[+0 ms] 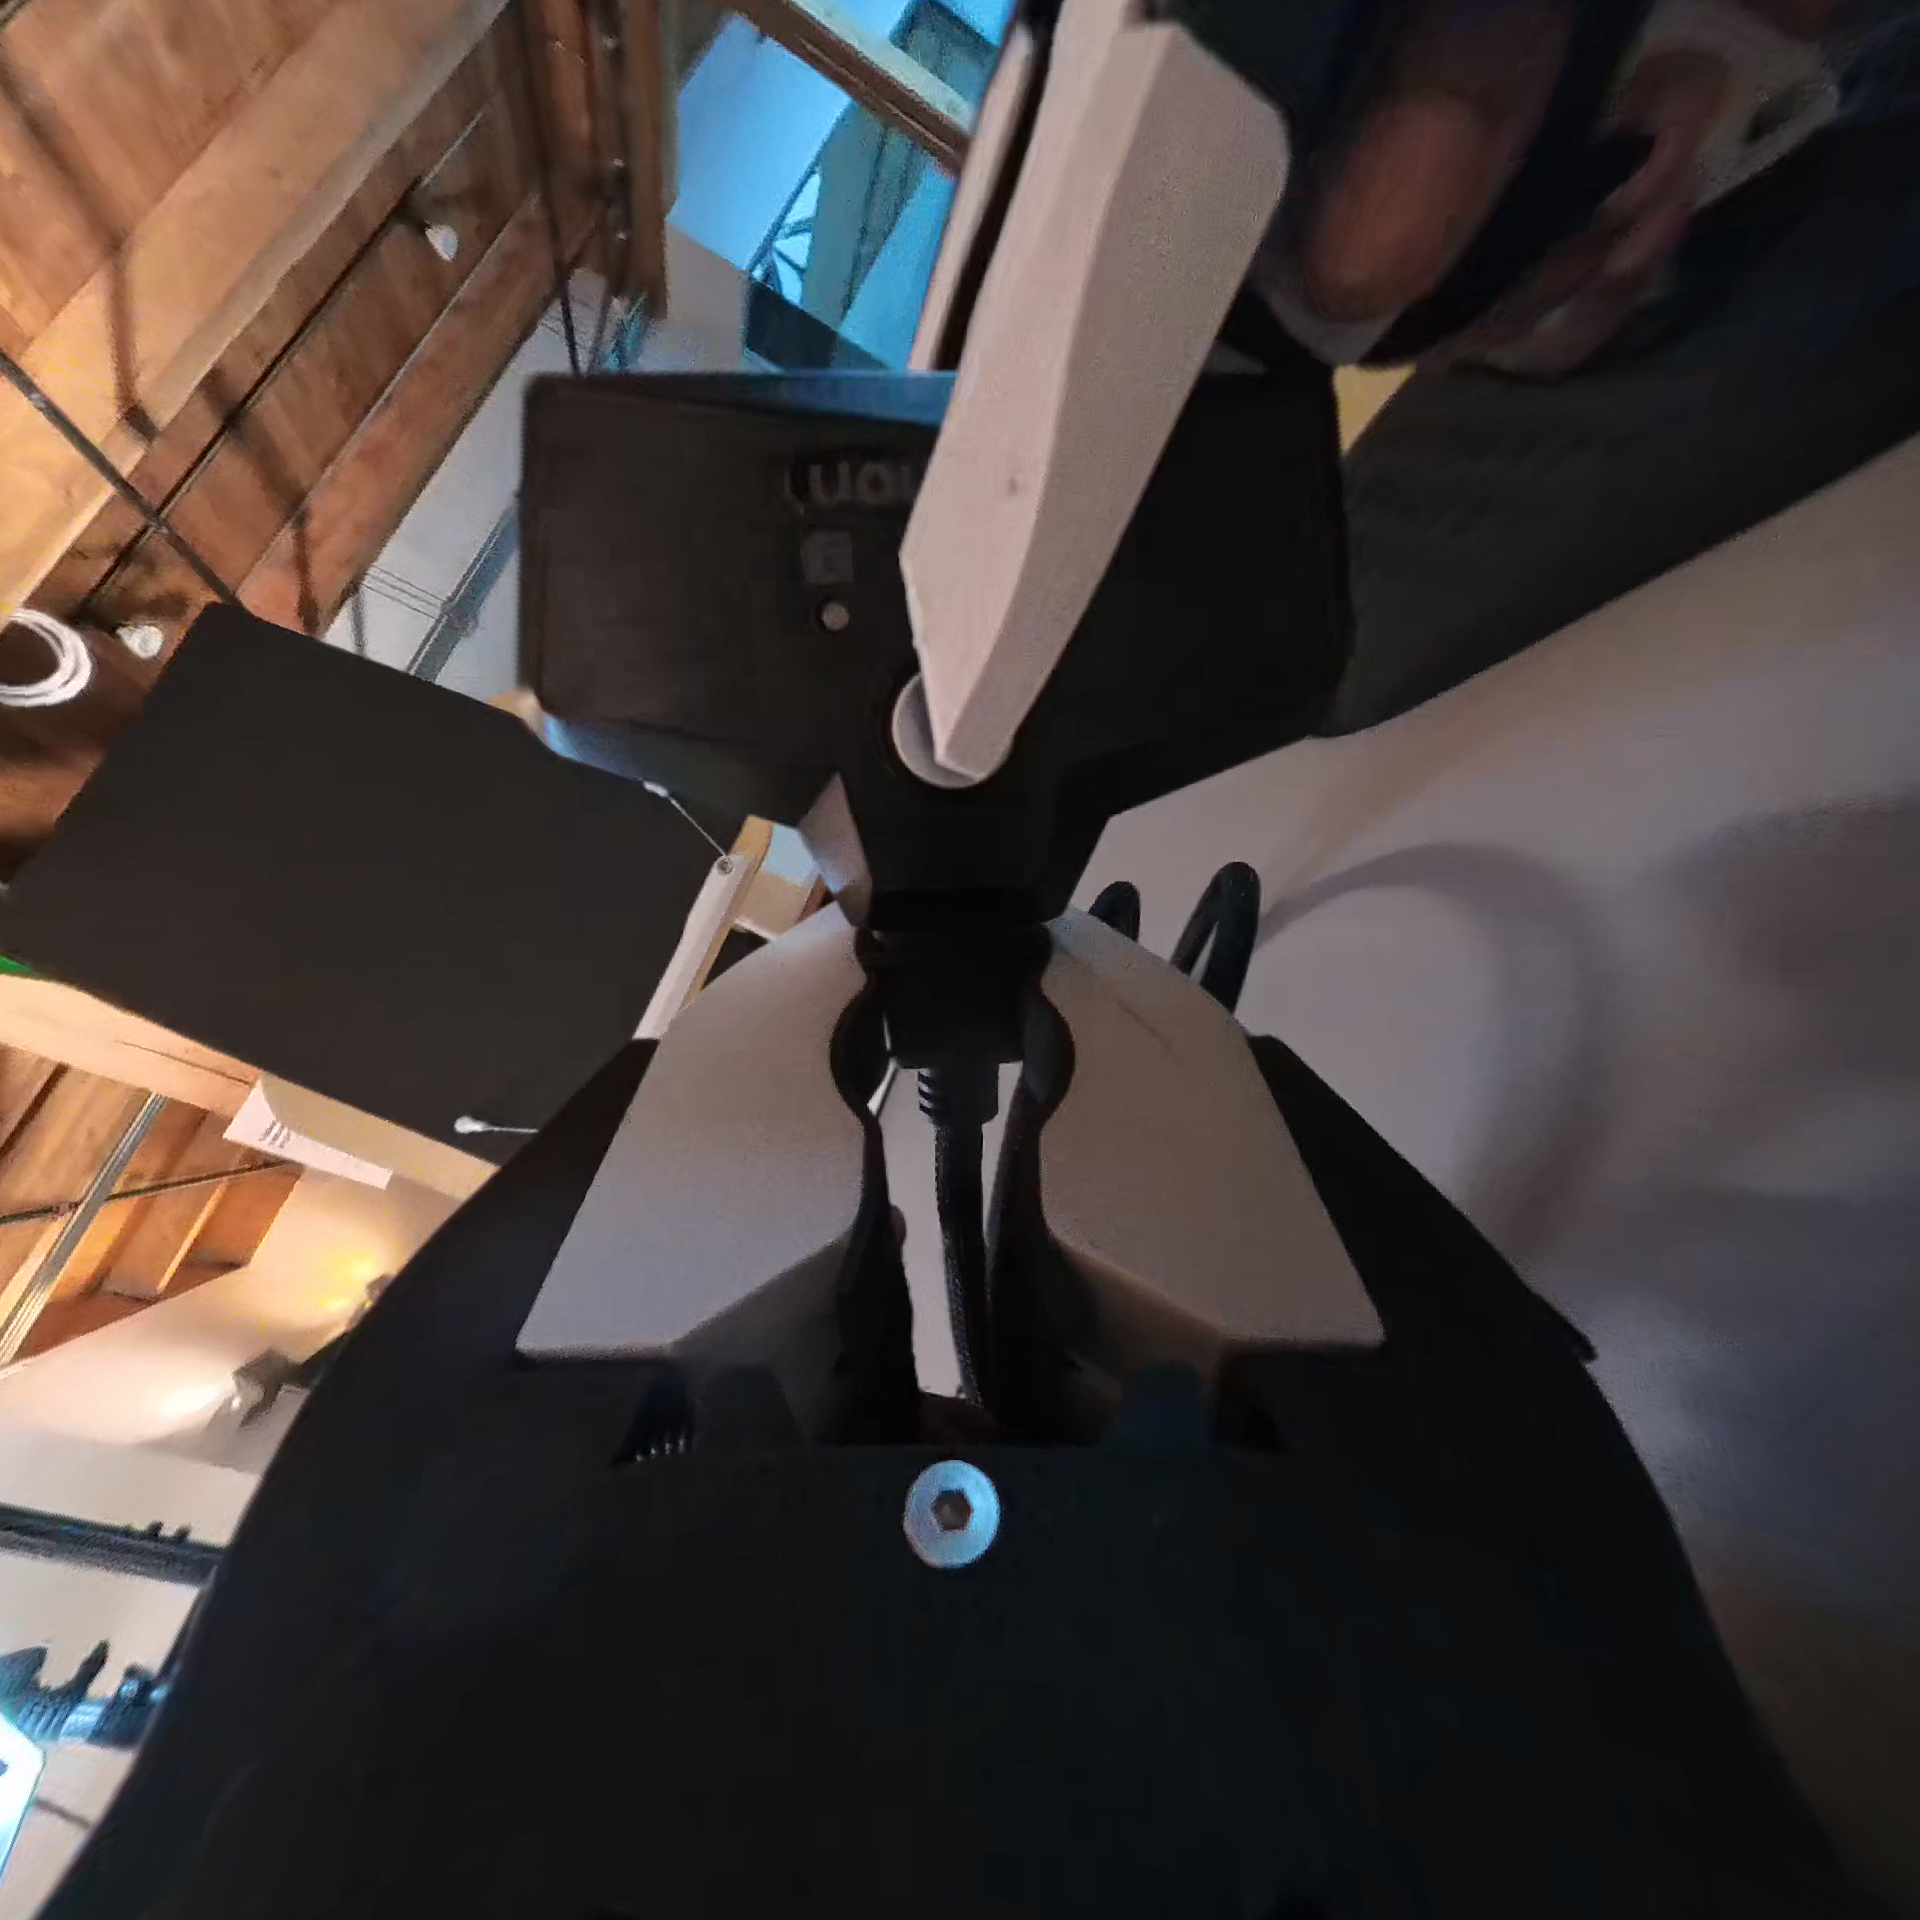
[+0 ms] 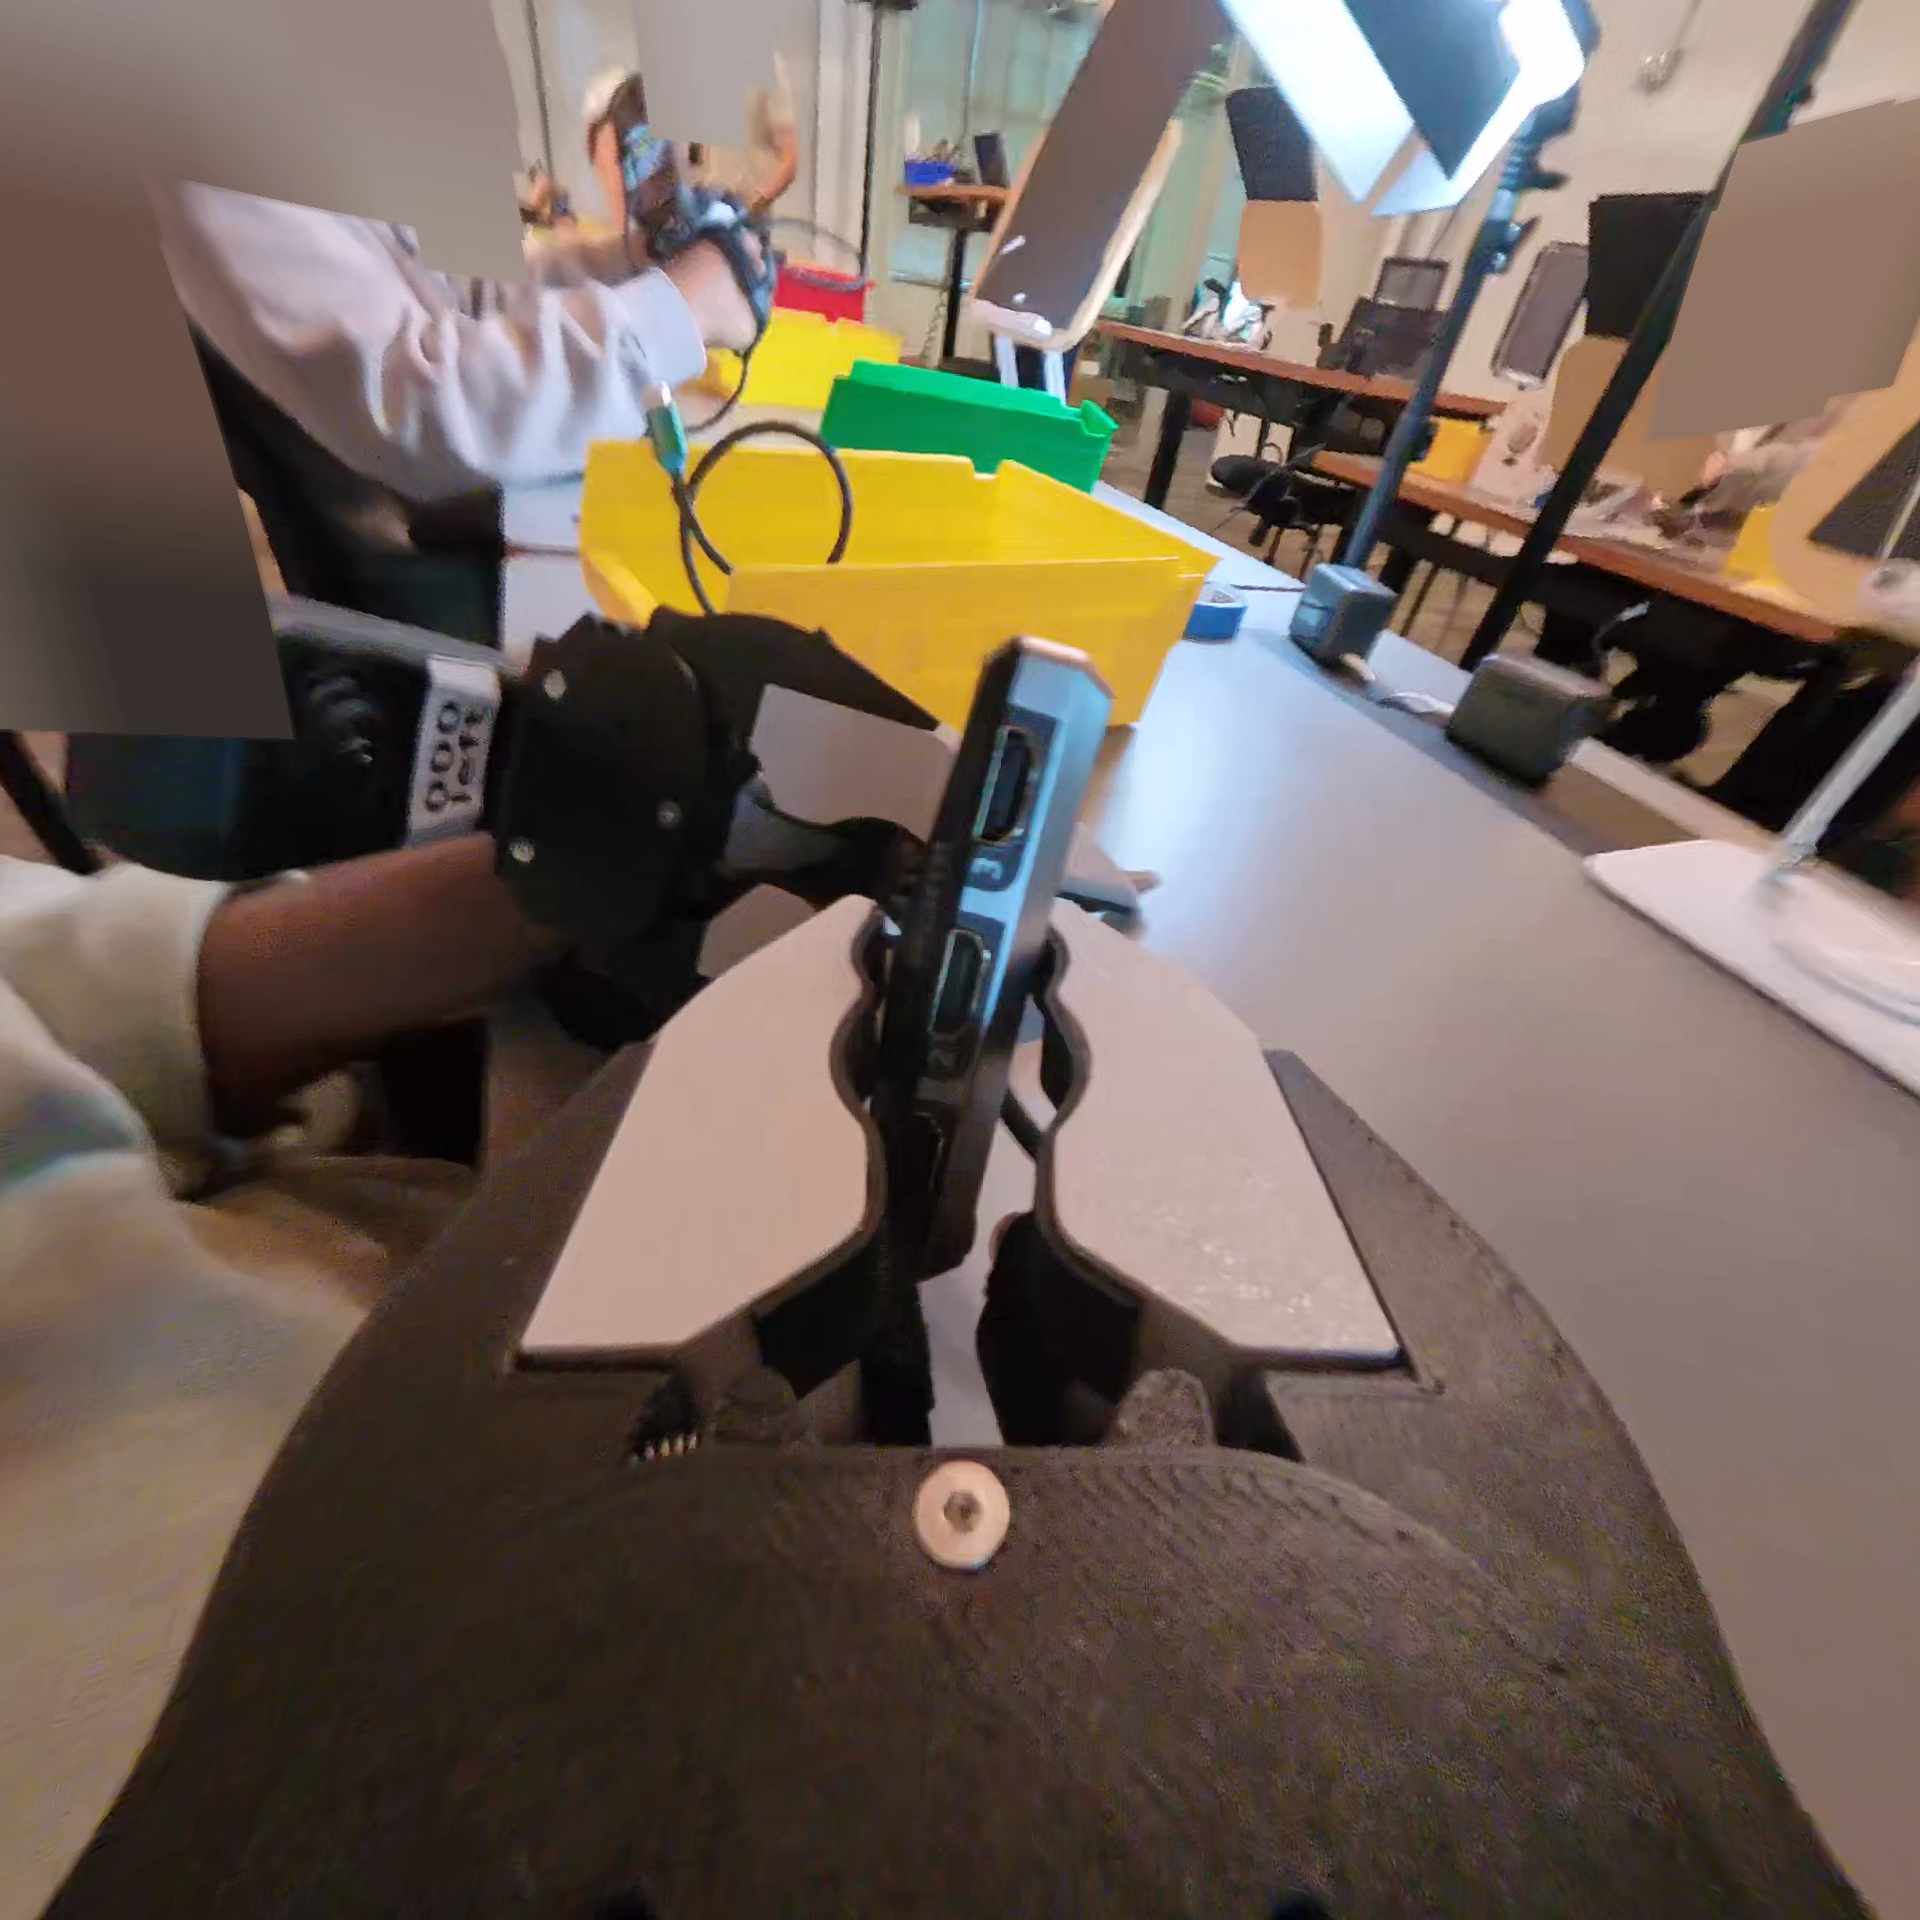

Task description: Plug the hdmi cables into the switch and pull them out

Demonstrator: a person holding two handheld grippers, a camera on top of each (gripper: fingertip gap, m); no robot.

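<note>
Left gripper (image 1: 951,997) jaws pinch the HDMI plug (image 1: 951,831); right gripper (image 2: 956,1039) jaws clamp the switch (image 2: 997,831). Push straight toward 12 o'clock, keeping plug and port aligned.

Black HDMI switch (image 2: 997,831) upright on edge, ports showing, braided black cable (image 1: 961,1174) plugged in

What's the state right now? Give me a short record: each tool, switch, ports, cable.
left tool: shut on plug of the braided cable
right tool: shut on switch, held on edge above the table
switch: dark slim box, port side facing the right camera
ports: the two visible in full, upper and middle, look empty; the lowest is hidden between the fingers
plug: at the switch's far edge in the left view; whether it is seated cannot be told
behind: yellow bin
</note>
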